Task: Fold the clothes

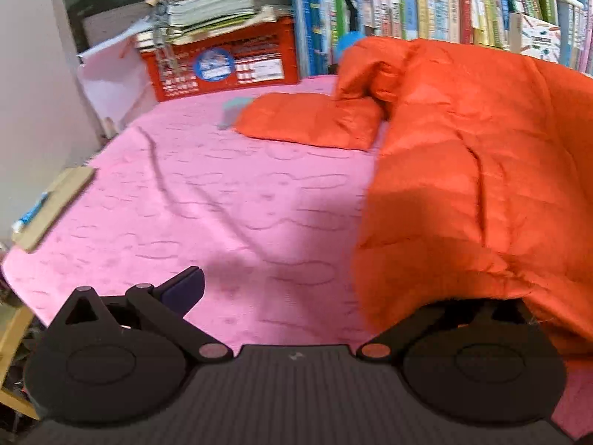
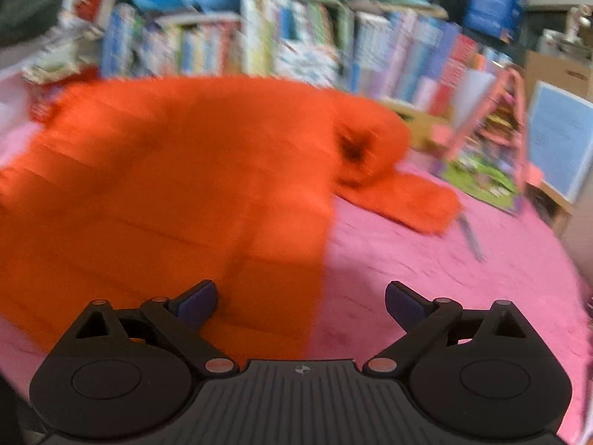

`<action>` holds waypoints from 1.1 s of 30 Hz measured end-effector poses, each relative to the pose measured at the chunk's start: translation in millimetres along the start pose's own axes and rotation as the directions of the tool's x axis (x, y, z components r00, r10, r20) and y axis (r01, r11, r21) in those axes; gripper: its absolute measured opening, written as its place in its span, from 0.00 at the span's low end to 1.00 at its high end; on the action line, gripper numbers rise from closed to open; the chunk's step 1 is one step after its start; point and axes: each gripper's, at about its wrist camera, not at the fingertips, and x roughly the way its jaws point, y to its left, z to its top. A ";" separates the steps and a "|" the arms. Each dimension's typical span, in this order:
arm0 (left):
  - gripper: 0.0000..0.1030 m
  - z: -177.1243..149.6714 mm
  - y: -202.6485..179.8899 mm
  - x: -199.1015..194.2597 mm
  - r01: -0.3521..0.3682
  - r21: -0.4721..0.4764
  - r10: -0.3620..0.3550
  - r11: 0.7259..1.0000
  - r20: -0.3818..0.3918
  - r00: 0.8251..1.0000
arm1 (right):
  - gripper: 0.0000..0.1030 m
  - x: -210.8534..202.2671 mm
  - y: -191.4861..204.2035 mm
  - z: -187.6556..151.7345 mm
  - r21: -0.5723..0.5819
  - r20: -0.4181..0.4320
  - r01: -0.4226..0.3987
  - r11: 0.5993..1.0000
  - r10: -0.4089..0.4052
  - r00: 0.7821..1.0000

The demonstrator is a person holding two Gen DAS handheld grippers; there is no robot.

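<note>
An orange puffy jacket [image 1: 463,170] lies spread on a pink blanket [image 1: 207,200], one sleeve [image 1: 311,122] stretched out to the left. My left gripper [image 1: 307,285] stands open at the jacket's near edge. Its left finger [image 1: 185,289] is bare over the blanket, while the jacket hem drapes over and hides the right finger. In the blurred right wrist view the jacket [image 2: 166,185] fills the left half, its other sleeve [image 2: 407,200] pointing right. My right gripper [image 2: 302,300] is open just above the jacket's side edge, nothing pressed between its pads.
A red crate [image 1: 222,66] with stacked papers and a full bookshelf [image 1: 444,7] stand behind the blanket. A wooden board [image 1: 55,204] lies at the left edge. On the right are a pink toy stand [image 2: 496,129], a blue board [image 2: 559,141] and a pencil [image 2: 470,237].
</note>
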 end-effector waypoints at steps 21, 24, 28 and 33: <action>1.00 5.4 10.0 -74.9 0.593 0.093 -0.600 0.800 0.139 0.788 | 0.95 -17.9 -18.7 7.6 0.148 0.074 -0.140 0.979 0.130 0.989; 1.00 7.5 -5.5 -50.9 0.512 0.048 -0.514 0.858 0.070 0.855 | 0.95 -26.0 -13.3 2.4 0.147 0.091 -0.230 0.962 0.219 0.972; 1.00 3.1 -27.4 -13.6 0.360 0.026 -0.358 0.933 -0.059 0.932 | 0.95 -29.0 -4.7 -7.9 0.141 0.045 -0.248 0.958 0.244 0.969; 1.00 -7.5 -32.1 2.0 0.334 -0.014 -0.333 0.943 -0.103 0.937 | 0.96 -23.2 -6.0 -15.6 0.181 -0.002 -0.238 0.954 0.242 0.970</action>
